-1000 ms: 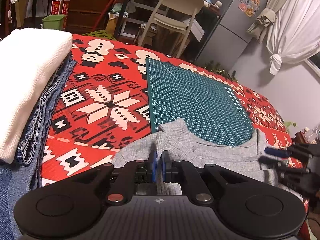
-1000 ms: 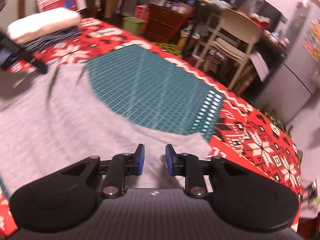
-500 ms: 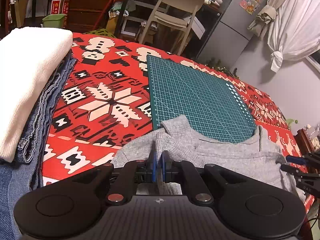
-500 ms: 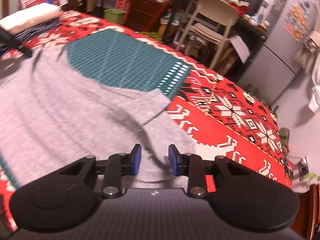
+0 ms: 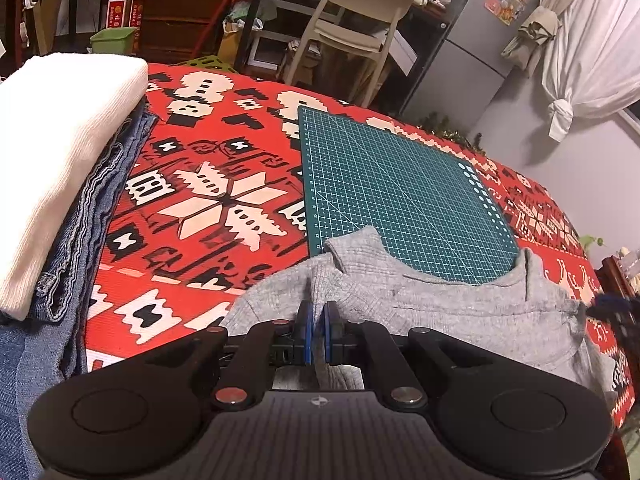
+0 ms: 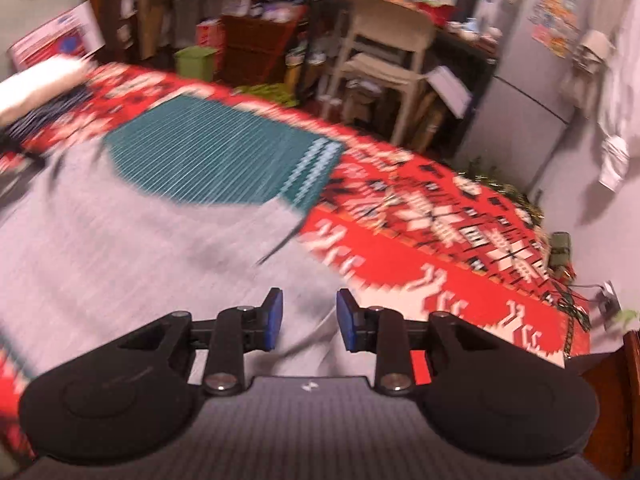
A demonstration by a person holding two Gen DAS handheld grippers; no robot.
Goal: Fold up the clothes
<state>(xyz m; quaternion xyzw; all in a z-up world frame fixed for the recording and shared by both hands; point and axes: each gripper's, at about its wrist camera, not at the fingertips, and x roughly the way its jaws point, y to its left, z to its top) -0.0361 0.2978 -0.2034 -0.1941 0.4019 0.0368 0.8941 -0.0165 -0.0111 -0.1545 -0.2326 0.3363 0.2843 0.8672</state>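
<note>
Clearly the left gripper [image 5: 316, 326] is clenched on a pinch of the grey knitted cotton garment [image 5: 420, 300], probably to anchor that side for a fold. It lies half on the green gridded cutting mat [image 5: 400, 188]. The right gripper [image 6: 308, 320] stands released over the cloth, its 2 pads apart.

Grey shirt [image 5: 448, 304]; red patterned cloth [image 5: 208, 208]; green gridded mat [image 5: 400, 192].

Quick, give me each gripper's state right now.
Left gripper: shut on the grey knit garment.
Right gripper: open, holding nothing, above the same garment.
</note>
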